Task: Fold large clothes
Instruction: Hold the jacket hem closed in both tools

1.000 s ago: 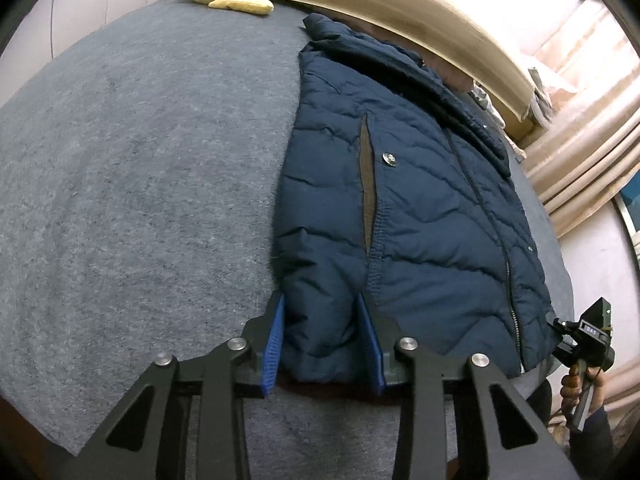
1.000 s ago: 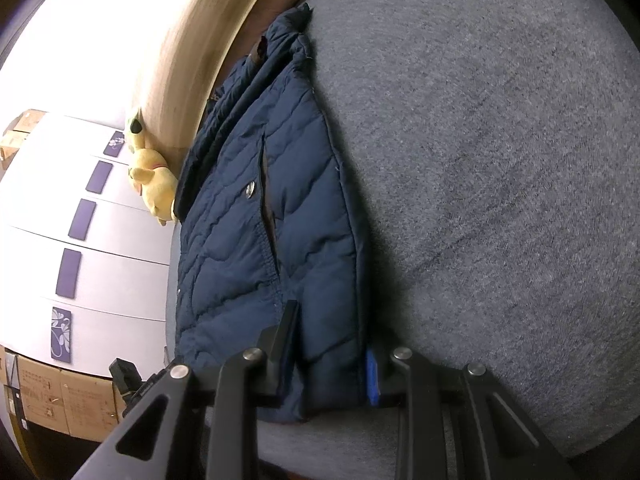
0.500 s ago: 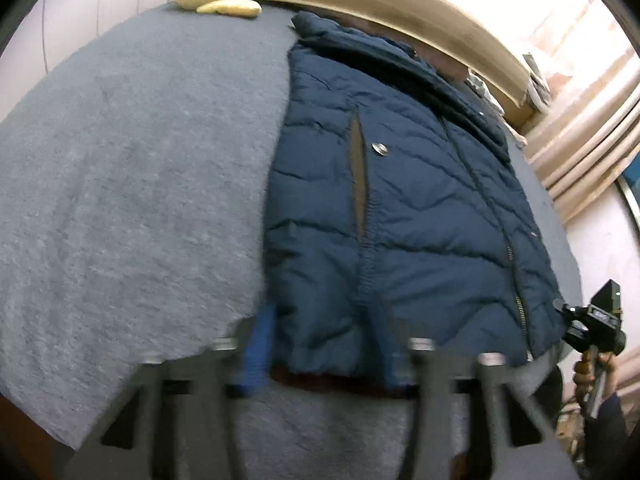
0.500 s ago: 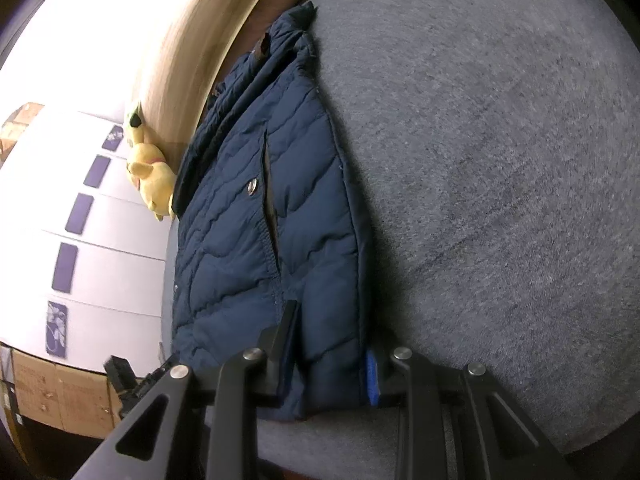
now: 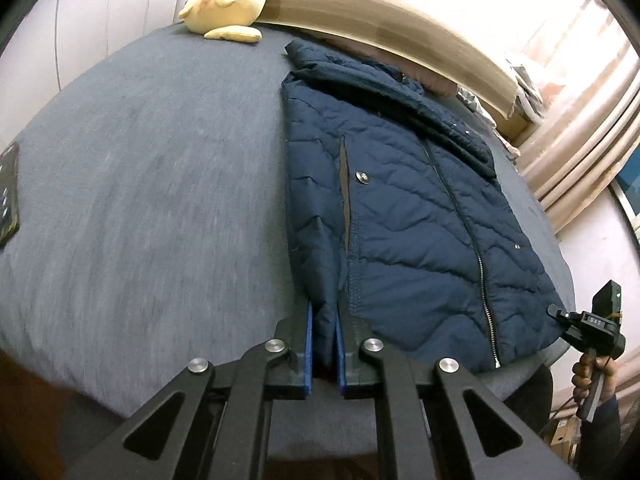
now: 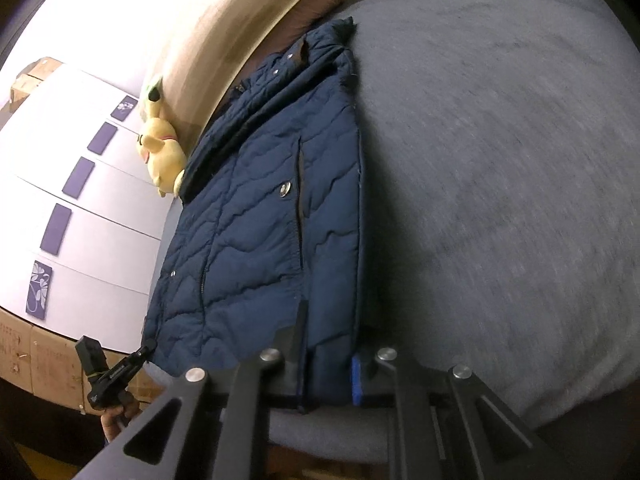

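A navy quilted jacket (image 5: 408, 216) lies flat on a grey bed (image 5: 152, 200), collar toward the headboard, zipper closed. My left gripper (image 5: 323, 340) is shut on the jacket's bottom hem at its left corner, blue pads pinching the fabric. In the right wrist view the jacket (image 6: 260, 232) lies the same way, and my right gripper (image 6: 328, 364) is shut on the hem at the opposite bottom corner. The right gripper also shows in the left wrist view (image 5: 588, 332), at the jacket's lower right corner. The left gripper shows in the right wrist view (image 6: 116, 372).
A yellow plush toy (image 5: 228, 0) sits at the head of the bed by the wooden headboard (image 5: 400, 24). A dark flat object (image 5: 8, 196) lies at the bed's left edge. Curtains (image 5: 580, 148) hang to the right. White drawers (image 6: 72, 208) and cardboard boxes (image 6: 44, 360) stand beside the bed.
My left gripper's jaws have closed from wide around the hem to pinching it. My right gripper's jaws have narrowed onto the hem. The jacket's bottom edge has lifted slightly.
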The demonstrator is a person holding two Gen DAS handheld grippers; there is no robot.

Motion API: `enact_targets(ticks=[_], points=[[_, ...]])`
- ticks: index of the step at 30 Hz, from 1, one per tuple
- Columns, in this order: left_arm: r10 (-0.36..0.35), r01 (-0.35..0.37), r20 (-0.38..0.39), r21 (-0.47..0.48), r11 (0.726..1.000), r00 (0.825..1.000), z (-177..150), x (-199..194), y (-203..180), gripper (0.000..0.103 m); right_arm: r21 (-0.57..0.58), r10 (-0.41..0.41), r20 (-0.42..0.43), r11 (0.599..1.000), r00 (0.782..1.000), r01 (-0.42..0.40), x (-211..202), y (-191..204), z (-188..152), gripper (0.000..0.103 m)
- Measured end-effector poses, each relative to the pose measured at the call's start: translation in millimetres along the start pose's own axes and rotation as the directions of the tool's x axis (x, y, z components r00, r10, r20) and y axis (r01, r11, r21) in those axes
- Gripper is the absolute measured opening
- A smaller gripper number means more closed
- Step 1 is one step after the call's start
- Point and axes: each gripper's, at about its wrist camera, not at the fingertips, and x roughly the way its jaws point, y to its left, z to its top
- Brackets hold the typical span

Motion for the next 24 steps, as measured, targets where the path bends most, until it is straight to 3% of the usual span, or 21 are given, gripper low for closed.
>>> enact_targets(ticks=[5, 8, 9, 10, 12, 13, 17, 18, 19, 20, 21, 24], points=[[-0.022, 0.023, 0.011, -0.016, 1.0, 1.0, -16.1, -8.2, 6.3, 0.01, 0.029, 0.038, -0.001, 0.999, 0.999, -0.038, -11.6, -15.6, -23.5, 0.017], [-0.023, 0.024, 0.029, -0.031, 0.999, 0.999, -10.7, -6.8, 10.7, 0.018, 0.056, 0.071, 0.034, 0.996, 0.997, -0.073, -18.8, -21.1, -23.7, 0.022], [-0.021, 0.022, 0.036, -0.04, 0.999, 0.999, -8.3, -6.4, 11.4, 0.027, 0.065, 0.075, 0.043, 0.995, 0.996, -0.078, -20.3, -22.6, -22.1, 0.023], [-0.019, 0.021, 0.048, -0.041, 0.999, 0.999, -6.3, -6.6, 11.7, 0.045, 0.072, 0.065, 0.054, 0.995, 0.996, -0.069, -22.0, -24.0, -20.4, 0.03], [-0.008, 0.011, 0.073, -0.035, 0.999, 0.997, -3.3, -5.8, 9.8, 0.068, 0.082, 0.051, 0.08, 0.995, 0.996, -0.057, -23.3, -24.8, -16.0, 0.091], [-0.013, 0.015, 0.08, -0.028, 0.999, 0.997, -1.7, -3.1, 8.4, 0.07, 0.092, 0.064, 0.099, 0.993, 0.993, -0.073, -23.7, -26.3, -15.2, 0.095], [0.001, -0.001, 0.001, -0.004, 1.0, 1.0, -7.5, 17.6, 4.5, 0.069, 0.094, 0.088, 0.041, 0.991, 0.995, -0.091, -8.6, -26.6, -14.4, 0.093], [0.003, -0.003, -0.01, 0.002, 1.0, 1.0, -9.2, 21.8, 2.7, 0.069, 0.081, 0.09, 0.031, 0.992, 0.995, -0.093, -5.9, -24.9, -15.6, 0.085], [0.014, -0.013, -0.018, 0.014, 1.0, 1.0, -10.4, 24.3, 0.4, 0.06, 0.063, 0.092, 0.02, 0.994, 0.996, -0.093, -4.0, -22.2, -17.1, 0.077], [0.029, -0.028, -0.025, 0.026, 0.999, 0.999, -10.9, 25.8, -1.4, 0.044, 0.042, 0.086, 0.007, 0.995, 0.996, -0.086, -1.7, -19.2, -19.5, 0.054], [0.074, -0.073, -0.041, 0.039, 0.997, 0.996, -10.3, 27.8, -0.5, 0.013, 0.023, 0.064, -0.008, 0.998, 0.998, -0.064, 0.8, -16.2, -20.7, 0.023], [0.042, -0.042, -0.051, 0.014, 0.999, 0.998, -4.4, 24.5, 8.6, 0.009, -0.003, 0.016, -0.039, 1.0, 0.999, -0.016, 0.8, -19.1, -22.9, 0.016]])
